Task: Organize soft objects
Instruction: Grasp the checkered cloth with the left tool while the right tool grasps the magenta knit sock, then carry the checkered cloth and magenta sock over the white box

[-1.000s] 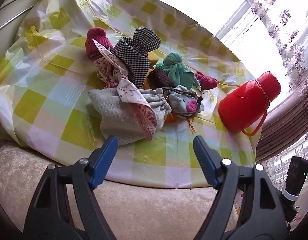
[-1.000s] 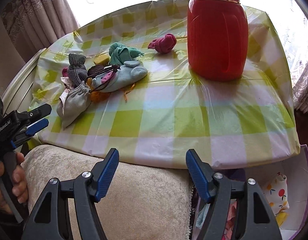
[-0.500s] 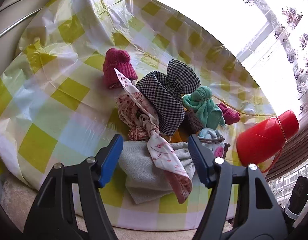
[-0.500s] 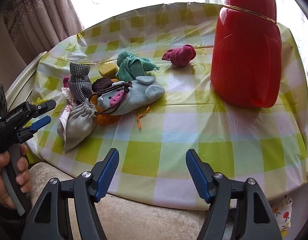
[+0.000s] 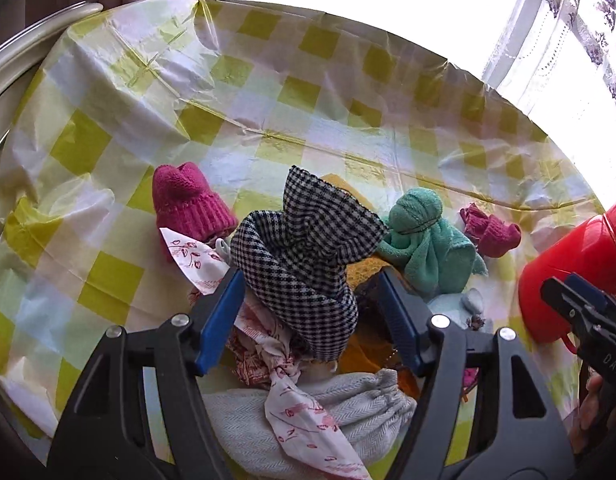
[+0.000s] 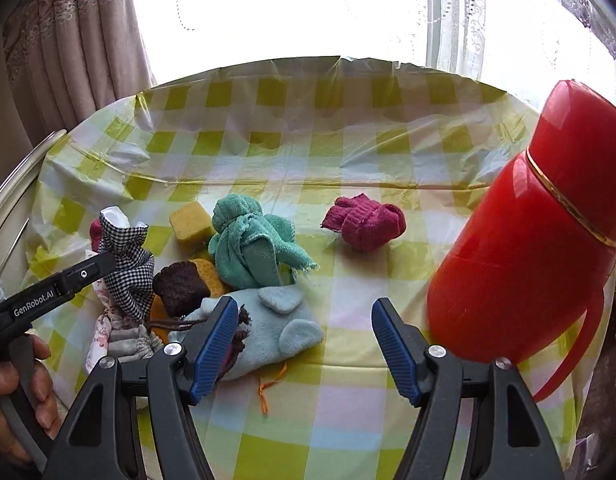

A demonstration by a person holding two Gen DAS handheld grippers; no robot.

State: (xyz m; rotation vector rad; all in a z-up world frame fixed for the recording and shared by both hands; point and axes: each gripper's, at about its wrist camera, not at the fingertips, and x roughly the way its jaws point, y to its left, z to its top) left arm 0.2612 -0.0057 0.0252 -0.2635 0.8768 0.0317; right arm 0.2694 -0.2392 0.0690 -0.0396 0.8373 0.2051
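A pile of soft things lies on the checked tablecloth. It holds a black-and-white checked cloth, a magenta knit hat, a floral cloth, a grey drawstring bag, a green towel and a pale blue plush. A magenta knit bundle lies apart. My left gripper hovers over the pile, its jaws opening. The checked cloth stands between them, and the pads do not visibly press it. My right gripper is open over bare tablecloth, beside the plush.
A tall red thermos jug stands at the right, close to my right gripper. A yellow sponge and a brown pad sit in the pile. Curtains and a bright window lie beyond the far edge. A hand holds the left tool.
Both grippers have moved forward from the cushion edge to over the table. The left one now straddles the checked cloth, its jaws slightly narrower. The right one has come beside the plush.
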